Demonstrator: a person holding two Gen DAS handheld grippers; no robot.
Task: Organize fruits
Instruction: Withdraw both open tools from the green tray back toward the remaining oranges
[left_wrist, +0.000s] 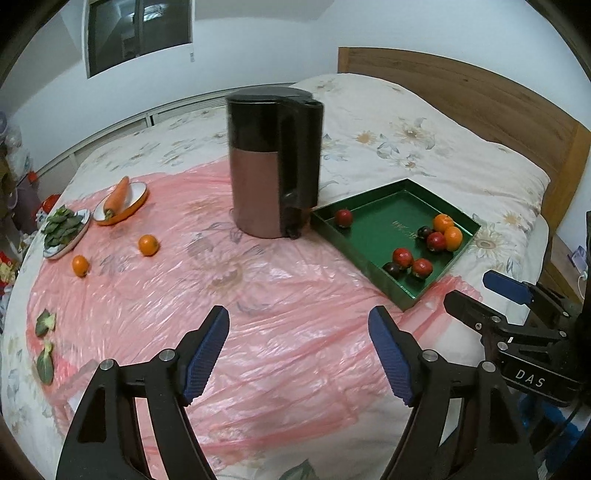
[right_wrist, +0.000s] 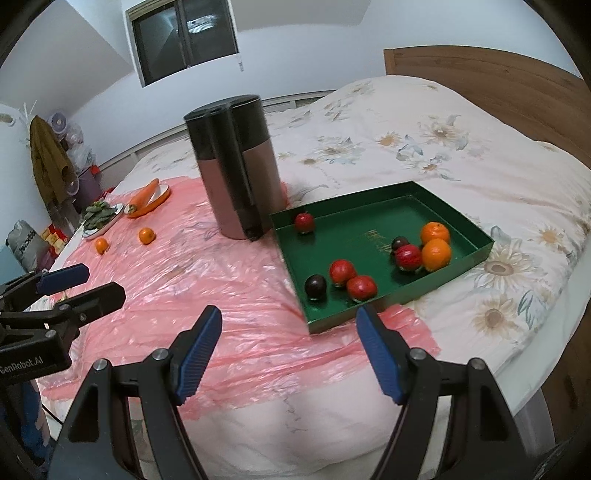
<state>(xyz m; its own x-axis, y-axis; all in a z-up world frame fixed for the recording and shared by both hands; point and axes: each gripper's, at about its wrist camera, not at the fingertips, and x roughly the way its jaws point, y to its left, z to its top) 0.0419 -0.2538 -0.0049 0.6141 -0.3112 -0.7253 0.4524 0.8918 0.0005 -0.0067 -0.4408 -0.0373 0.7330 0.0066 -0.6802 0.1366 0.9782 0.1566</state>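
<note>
Two grippers, both with jaws spread wide and nothing between the blue pads. Left gripper (left_wrist: 298, 350) hovers over the pink plastic sheet (left_wrist: 280, 295), aimed toward the kettle (left_wrist: 275, 162). Right gripper (right_wrist: 289, 350) hovers at the near edge of the sheet, aimed toward the near corner of the green tray (right_wrist: 369, 314); in the left wrist view it enters from the right margin, partly cut off.

Tray: long axis runs from near-left to far-right, sitting half on the sheet, half on the floral bedspread (right_wrist: 480, 166). Inside it: two oranges (right_wrist: 436, 243) touching at the right wall, red fruits (right_wrist: 352, 280) and two dark ones; kinds not certain.

Loose on the sheet, well apart from the tray: two small oranges (left_wrist: 148, 245). Beyond them, a carrot (left_wrist: 117, 197) lies on an orange-rimmed dish (left_wrist: 142, 201), tip pointing away, beside a plate of greens (left_wrist: 62, 227). Leaf scraps (left_wrist: 45, 323) sit at far left, distorted by the lens.
</note>
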